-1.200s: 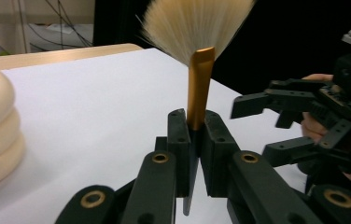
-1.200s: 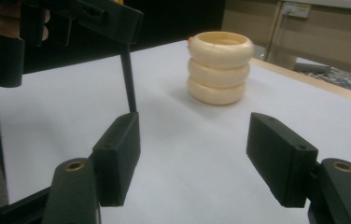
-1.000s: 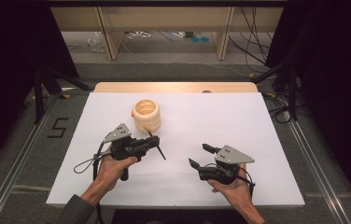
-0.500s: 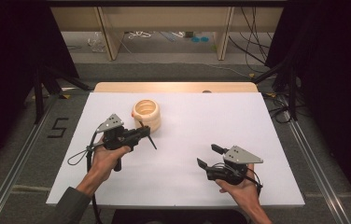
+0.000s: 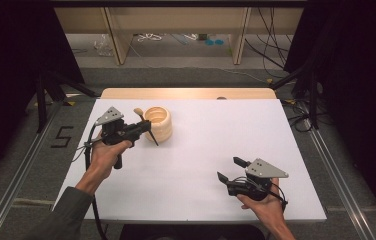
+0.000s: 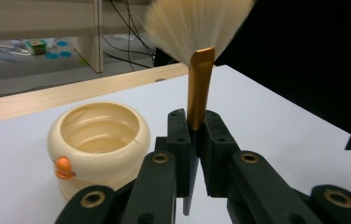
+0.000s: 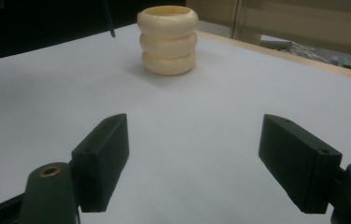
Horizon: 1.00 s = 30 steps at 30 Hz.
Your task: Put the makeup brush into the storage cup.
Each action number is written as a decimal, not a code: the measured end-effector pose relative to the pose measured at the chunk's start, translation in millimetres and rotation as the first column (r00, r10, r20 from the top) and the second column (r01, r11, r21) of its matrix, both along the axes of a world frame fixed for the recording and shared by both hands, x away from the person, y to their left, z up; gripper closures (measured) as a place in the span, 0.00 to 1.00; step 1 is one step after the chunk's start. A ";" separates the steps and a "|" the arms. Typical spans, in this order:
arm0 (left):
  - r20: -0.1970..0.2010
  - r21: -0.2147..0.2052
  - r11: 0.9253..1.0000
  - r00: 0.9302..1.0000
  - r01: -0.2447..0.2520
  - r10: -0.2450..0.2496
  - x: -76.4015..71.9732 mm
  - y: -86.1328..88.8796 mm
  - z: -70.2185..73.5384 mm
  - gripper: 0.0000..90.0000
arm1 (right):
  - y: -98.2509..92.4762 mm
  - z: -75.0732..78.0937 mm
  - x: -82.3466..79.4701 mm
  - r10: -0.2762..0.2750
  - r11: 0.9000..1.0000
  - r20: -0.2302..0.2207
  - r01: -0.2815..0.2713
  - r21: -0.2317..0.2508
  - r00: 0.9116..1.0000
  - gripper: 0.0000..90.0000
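One marking is legible: a black numeral "5" (image 5: 62,136) on the grey floor (image 5: 16,150), left of the desk (image 5: 201,150). Nothing else can be read.

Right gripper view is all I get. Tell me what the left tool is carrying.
Observer: The left tool is clamped on a fan brush, gripped just below its gold ferrule.
Operator: Describe the inside of the cream holder.
Observer: Seen from the left gripper view, the holder looks empty inside.
Operator: Report anything on the side I can't see.
Observer: A small orange knob sits on its wall.
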<state>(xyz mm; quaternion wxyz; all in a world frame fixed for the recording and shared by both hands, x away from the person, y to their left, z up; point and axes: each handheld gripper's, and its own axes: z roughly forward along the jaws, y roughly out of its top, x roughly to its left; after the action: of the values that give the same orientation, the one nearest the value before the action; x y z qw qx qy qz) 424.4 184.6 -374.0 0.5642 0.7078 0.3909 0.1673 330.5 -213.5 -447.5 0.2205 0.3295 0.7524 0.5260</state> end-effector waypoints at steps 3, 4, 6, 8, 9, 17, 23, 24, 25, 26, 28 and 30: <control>-0.002 0.008 1.000 1.000 -0.012 0.012 4.1 2.4 3.7 0.92 | -1.9 -1.0 0.9 -0.004 1.000 0.014 0.005 -0.010 1.000 0.28; -0.001 0.008 1.000 1.000 -0.014 0.014 6.6 3.6 5.3 0.92 | -2.1 -0.8 0.8 -0.008 1.000 0.015 0.008 -0.012 1.000 0.28; -0.004 0.022 0.999 1.000 -0.023 0.023 13.4 5.9 11.1 0.92 | -3.2 0.7 -0.3 -0.011 1.000 0.005 0.011 -0.023 1.000 0.28; -0.003 0.025 0.999 1.000 -0.029 0.029 17.1 6.5 15.0 0.92 | -2.3 0.4 -0.3 -0.012 1.000 0.011 0.012 -0.015 1.000 0.28; -0.003 0.025 0.999 1.000 -0.029 0.029 17.1 6.5 15.0 0.92 | -2.2 0.4 -0.3 -0.012 1.000 0.011 0.012 -0.015 1.000 0.28; 0.006 0.045 0.998 0.999 -0.046 0.045 31.3 7.3 27.0 0.92 | -2.3 -0.1 0.0 0.001 1.000 0.002 -0.001 -0.023 1.000 0.29; 0.007 0.046 0.997 0.998 -0.065 0.064 38.5 7.7 33.6 0.92 | -1.6 -0.9 0.7 0.001 1.000 0.012 -0.001 -0.018 1.000 0.29; 0.010 0.050 0.996 0.997 -0.075 0.074 42.1 7.0 35.6 0.92 | -1.8 -0.9 0.1 0.003 1.000 -0.004 -0.003 -0.025 1.000 0.29; 0.010 0.050 0.996 0.997 -0.075 0.074 42.1 7.0 35.6 0.92 | -1.8 -0.9 0.1 0.003 1.000 -0.004 -0.003 -0.025 1.000 0.29; 0.013 0.057 0.995 0.997 -0.082 0.082 45.7 6.5 37.4 0.92 | -1.7 -0.3 -0.5 -0.002 0.999 -0.006 0.002 -0.032 1.000 0.29; 0.017 0.060 0.994 0.996 -0.089 0.088 50.1 5.2 38.4 0.92 | -1.6 -0.3 -0.3 0.000 1.000 -0.007 0.000 -0.031 1.000 0.29; 0.019 0.066 0.993 0.995 -0.094 0.093 54.1 3.4 39.3 0.92 | -1.2 -1.0 0.6 0.007 1.000 -0.003 -0.007 -0.022 1.000 0.29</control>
<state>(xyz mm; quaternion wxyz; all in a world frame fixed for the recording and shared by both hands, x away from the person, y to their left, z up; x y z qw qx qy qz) 478.5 188.1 -334.7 0.5347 0.7058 0.4134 0.2122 331.1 -214.7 -448.5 0.2213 0.3253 0.7597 0.5178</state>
